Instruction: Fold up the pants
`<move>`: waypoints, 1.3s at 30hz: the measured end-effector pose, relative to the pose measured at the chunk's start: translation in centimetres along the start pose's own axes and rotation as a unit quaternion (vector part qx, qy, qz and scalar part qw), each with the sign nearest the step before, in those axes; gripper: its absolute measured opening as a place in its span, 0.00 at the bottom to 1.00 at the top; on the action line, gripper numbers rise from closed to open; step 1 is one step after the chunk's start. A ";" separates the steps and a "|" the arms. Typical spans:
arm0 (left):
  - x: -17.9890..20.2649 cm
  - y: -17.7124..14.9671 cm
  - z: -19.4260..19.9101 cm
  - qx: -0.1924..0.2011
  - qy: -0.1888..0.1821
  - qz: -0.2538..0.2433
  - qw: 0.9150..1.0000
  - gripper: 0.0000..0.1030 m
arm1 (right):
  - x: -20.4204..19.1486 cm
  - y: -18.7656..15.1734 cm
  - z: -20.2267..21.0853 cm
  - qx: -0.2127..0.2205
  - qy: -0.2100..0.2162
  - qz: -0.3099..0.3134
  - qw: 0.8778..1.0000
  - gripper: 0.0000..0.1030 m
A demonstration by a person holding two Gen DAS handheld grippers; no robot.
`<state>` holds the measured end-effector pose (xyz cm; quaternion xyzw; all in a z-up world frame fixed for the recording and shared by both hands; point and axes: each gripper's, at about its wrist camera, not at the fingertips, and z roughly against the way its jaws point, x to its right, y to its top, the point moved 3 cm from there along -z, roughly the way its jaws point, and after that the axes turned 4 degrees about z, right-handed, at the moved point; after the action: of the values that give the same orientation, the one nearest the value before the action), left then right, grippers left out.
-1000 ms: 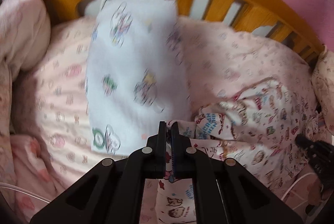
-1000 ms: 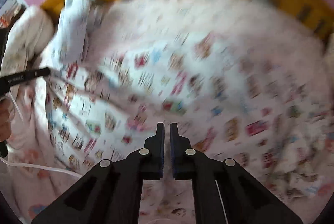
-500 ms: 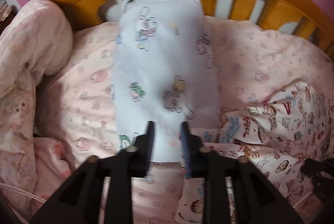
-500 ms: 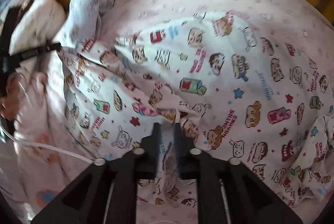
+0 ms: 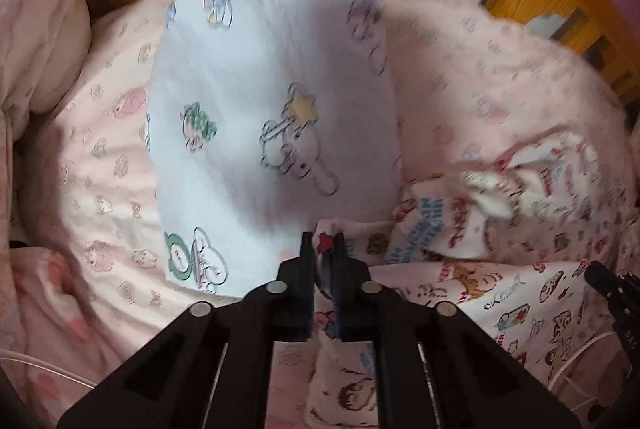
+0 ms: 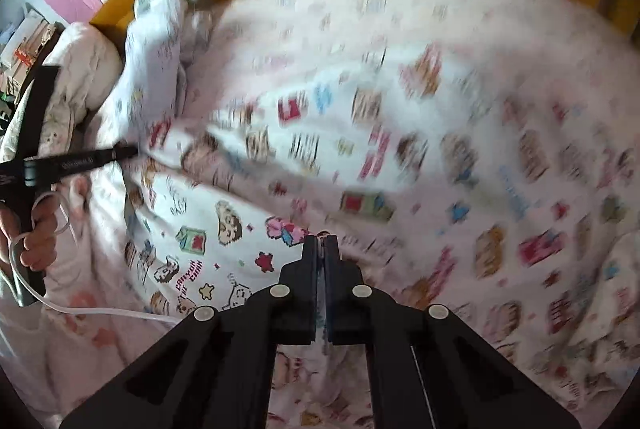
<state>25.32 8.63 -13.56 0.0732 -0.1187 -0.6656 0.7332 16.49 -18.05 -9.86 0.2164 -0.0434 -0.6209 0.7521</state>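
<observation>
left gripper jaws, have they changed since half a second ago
Yes. The left gripper stood open over the white folded cloth; now its jaws are shut on the cartoon-print pants edge, just right of that cloth.

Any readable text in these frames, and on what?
"CRAYON ... CHAN", only roughly legible: red print on the pants.
Blue lettering on the pants, left wrist view: blurred, unreadable.
White label on the left gripper: too small.
Marking on the right gripper: too small.
</observation>
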 end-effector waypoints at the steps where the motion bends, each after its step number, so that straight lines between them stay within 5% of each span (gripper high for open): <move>1: 0.2 0.0 0.7 0.013 0.000 -0.004 1.000 0.05 | -0.1 0.4 1.2 0.021 -0.002 0.001 1.000 0.02; 6: 1.5 0.3 3.5 0.051 -0.006 -0.020 0.998 0.05 | -0.4 2.1 4.7 0.080 -0.048 0.014 0.996 0.02; 11: 1.7 1.3 1.2 0.040 0.063 -0.024 0.997 0.14 | 1.7 1.7 -1.5 -0.052 -0.039 -0.039 0.997 0.02; 14: 1.0 0.5 1.8 0.050 0.076 -0.027 0.995 0.31 | 2.8 0.6 -0.8 -0.051 -0.028 -0.069 0.996 0.02; 16: 0.1 -1.0 3.6 0.069 0.074 -0.024 0.995 0.52 | 3.0 -0.2 1.3 -0.031 -0.042 -0.056 0.997 0.13; 18: -1.4 -3.0 5.4 0.077 0.083 -0.009 0.994 0.63 | 3.1 -1.2 3.3 -0.014 -0.048 -0.049 0.998 0.45; 19: -2.2 -4.2 5.9 0.067 0.084 0.002 0.994 0.68 | 2.9 -1.9 4.3 -0.006 -0.046 -0.048 0.998 0.54; 24: -4.6 -10.6 4.3 -0.040 0.063 0.042 0.996 0.66 | 0.4 -5.0 5.4 -0.039 -0.015 -0.020 0.999 0.60; 29: -3.7 -14.7 0.4 -0.117 0.055 0.065 0.989 0.40 | -2.3 -7.9 3.4 -0.079 -0.024 -0.015 0.996 0.59; 33: -3.2 -15.0 -1.6 -0.134 0.022 0.098 0.986 0.29 | -2.7 -8.7 2.4 -0.086 -0.013 -0.048 0.995 0.59; 39: -4.3 -14.7 -1.1 -0.123 -0.075 0.167 0.975 0.28 | -2.5 -8.8 0.7 -0.092 -0.036 -0.043 0.994 0.55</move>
<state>11.18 11.35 -18.80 -0.0882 -0.1012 -0.5469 0.8264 7.61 -17.04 -12.02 0.1253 -0.0041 -0.6618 0.7391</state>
